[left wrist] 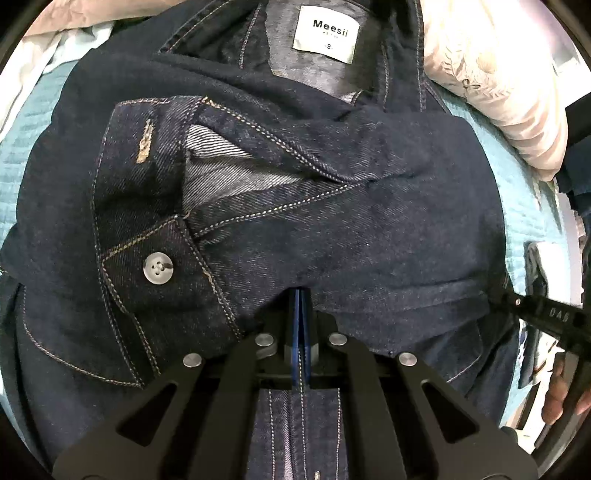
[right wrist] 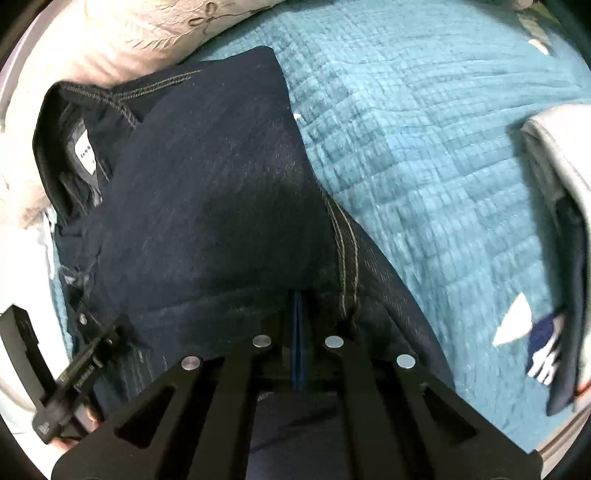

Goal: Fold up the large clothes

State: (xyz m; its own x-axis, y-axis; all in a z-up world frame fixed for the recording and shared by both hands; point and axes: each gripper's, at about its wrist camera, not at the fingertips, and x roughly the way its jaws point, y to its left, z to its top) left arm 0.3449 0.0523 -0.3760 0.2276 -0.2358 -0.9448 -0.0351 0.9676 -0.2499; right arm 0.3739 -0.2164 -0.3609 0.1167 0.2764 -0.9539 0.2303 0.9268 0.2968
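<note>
A dark blue denim jacket (left wrist: 332, 229) lies on the bed, its white neck label (left wrist: 325, 35) at the top. One sleeve is folded across the body, its cuff button (left wrist: 158, 268) showing at the left. My left gripper (left wrist: 301, 295) is shut, its blue pads pinching a fold of the denim. My right gripper (right wrist: 298, 295) is also shut on the jacket's (right wrist: 207, 206) cloth beside a stitched seam (right wrist: 347, 254). Each gripper shows in the other's view: the right one (left wrist: 546, 317) at the right edge, the left one (right wrist: 85, 354) at the lower left.
A teal quilted bedspread (right wrist: 424, 147) covers the bed. A pale embroidered pillow (left wrist: 491, 85) lies by the collar. A grey and navy garment (right wrist: 554, 295) with a white logo sits at the right of the quilt. A hand (left wrist: 561, 391) holds the right gripper.
</note>
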